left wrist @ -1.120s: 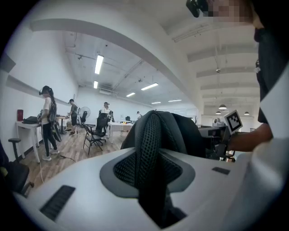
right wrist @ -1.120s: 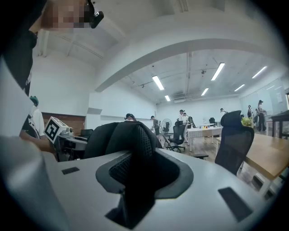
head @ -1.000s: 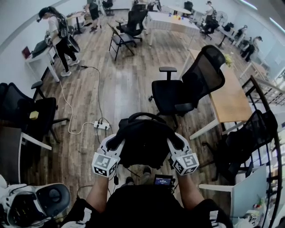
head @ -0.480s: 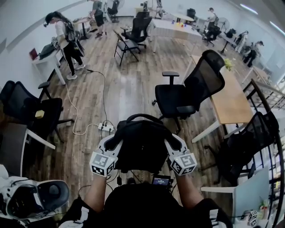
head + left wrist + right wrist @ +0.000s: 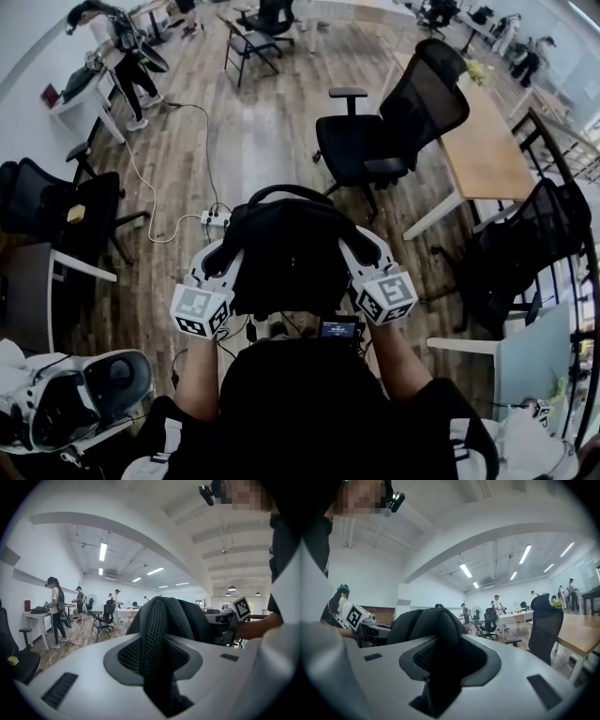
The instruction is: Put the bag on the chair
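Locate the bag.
Head view, centre: the bag hangs between the left gripper and the right gripper, whose jaws have just opened slightly around its strap; the office chair stands beyond.

surface: wooden floor (image 5: 267,155) | on it: black office chair (image 5: 361,150), white power strip (image 5: 215,218)

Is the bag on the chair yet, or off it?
Off. The bag hangs between the left gripper and right gripper, each shut on a strap; the chair stands apart beyond.

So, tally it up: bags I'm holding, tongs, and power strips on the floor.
Bag: 1
Left tongs, right tongs (jaws just opened a little wider, bag strap between them): 2
Power strip: 1
Total: 4
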{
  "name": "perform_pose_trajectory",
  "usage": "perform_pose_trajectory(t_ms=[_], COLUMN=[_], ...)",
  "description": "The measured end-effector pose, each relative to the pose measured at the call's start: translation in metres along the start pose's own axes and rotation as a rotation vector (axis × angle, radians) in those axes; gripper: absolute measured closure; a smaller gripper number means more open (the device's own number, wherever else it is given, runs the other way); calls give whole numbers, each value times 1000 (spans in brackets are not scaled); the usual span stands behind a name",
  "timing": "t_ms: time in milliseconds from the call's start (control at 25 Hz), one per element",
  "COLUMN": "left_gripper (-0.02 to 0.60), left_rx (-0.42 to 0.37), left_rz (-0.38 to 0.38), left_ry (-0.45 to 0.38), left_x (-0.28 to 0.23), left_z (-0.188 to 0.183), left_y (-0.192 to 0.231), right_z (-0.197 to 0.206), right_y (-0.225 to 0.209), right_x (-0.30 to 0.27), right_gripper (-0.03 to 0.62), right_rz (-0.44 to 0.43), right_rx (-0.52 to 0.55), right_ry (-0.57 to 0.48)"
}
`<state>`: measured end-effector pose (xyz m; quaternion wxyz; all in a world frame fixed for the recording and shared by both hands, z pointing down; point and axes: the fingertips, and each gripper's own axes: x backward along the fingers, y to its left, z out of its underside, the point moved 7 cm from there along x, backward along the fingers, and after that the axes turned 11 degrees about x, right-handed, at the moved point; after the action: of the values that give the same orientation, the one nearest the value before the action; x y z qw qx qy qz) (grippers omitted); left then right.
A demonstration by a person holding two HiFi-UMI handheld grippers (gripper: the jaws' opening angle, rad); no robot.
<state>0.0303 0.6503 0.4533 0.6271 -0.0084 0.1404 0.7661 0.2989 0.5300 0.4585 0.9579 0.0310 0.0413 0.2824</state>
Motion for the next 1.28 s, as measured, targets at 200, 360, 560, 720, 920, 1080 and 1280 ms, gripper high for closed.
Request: perform_pose_trajectory(t_ms=[200, 360, 560, 720, 920, 1080, 1280], left_gripper=[474, 474, 474, 474, 474, 474, 474], left_rx=[-5, 7, 9, 12, 29, 41, 38], left_rz=[11, 12, 7, -3, -16, -19, -23], left_ry=[-4, -4, -1, -3, -2, -6, -11], left_x=[-1, -5, -9, -8, -9, -5, -5], left_z=[-3, -2, 0, 2, 9, 12, 8], left_y=[-10, -20, -36, -46, -54, -60, -59], right_z=[-4, -6, -3, -3, 1, -1, -3], right_y=[-6, -14, -25, -32, -38, -40, -43], right_x=[9, 17, 28, 35, 40, 43, 39], right_gripper=[464, 462, 462, 462, 462, 462, 462], right_rz=[4, 0, -16, -37, -55, -68, -81], right_rx=[-1, -1, -15, -14, -2, -11, -29], right_ry=[-20, -37, -40, -46, -46, -46, -45])
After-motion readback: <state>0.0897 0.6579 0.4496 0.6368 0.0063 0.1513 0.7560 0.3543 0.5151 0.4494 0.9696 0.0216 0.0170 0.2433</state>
